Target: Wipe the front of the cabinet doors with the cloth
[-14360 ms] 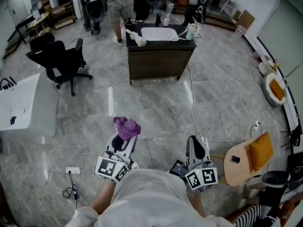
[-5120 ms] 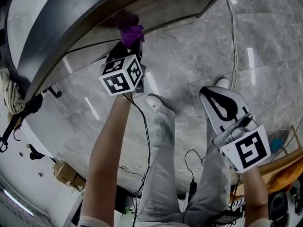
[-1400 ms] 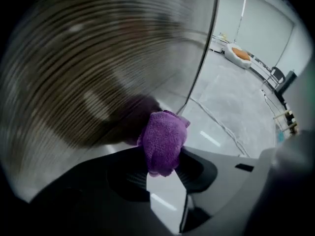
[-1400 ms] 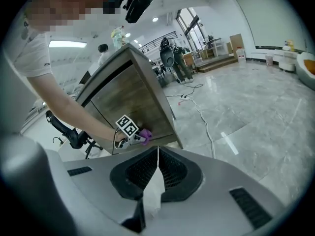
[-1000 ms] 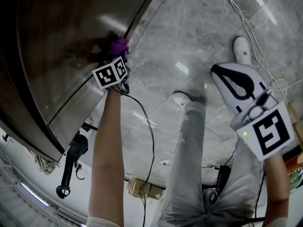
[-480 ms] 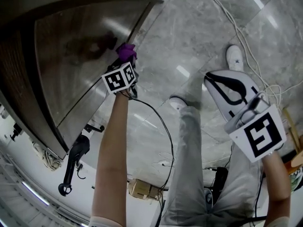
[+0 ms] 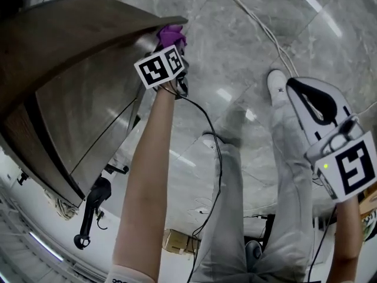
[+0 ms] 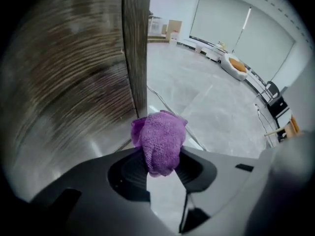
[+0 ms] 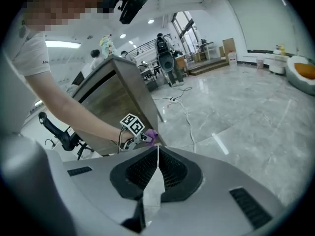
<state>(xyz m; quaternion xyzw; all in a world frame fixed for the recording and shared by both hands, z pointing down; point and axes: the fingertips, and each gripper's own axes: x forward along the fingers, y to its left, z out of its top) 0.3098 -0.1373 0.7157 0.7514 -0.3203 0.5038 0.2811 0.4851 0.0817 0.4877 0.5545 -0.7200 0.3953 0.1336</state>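
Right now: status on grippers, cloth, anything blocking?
Left gripper shut on purple cloth. Cloth at outer edge of cabinet door, contact unclear. Right gripper shut, empty, held clear. Nothing blocking the door front.

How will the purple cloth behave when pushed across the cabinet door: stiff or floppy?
Probably floppy: the purple cloth bunches into soft folds where the left gripper pinches it in its tongs. Its fluffy pile suggests light weight and some drag on the glossy cabinet door.

Bright even indoor light, glare streaks on glossy floor, strong fisheye bending, dark vignetted corners
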